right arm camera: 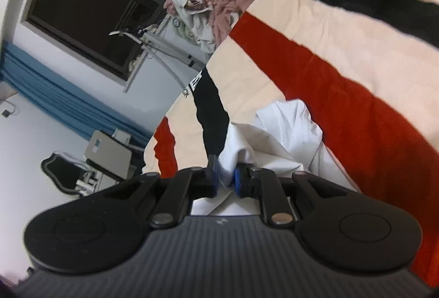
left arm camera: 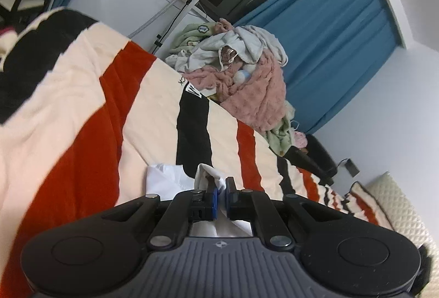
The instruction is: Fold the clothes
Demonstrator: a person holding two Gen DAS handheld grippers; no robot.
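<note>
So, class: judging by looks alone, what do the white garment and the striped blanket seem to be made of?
White garment: probably thin woven cotton, matte; it creases sharply. Striped blanket: likely plush fleece, soft and fuzzy, with blurred stripe edges.

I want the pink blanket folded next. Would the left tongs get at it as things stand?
Probably not yet: the left tongs are shut on the white garment, and the pink blanket lies far across the striped bedspread.

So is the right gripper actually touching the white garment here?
Touching. The right wrist view shows the right gripper shut on a bunched fold of the white garment, cloth pinched between its blue pads above the striped blanket.
</note>
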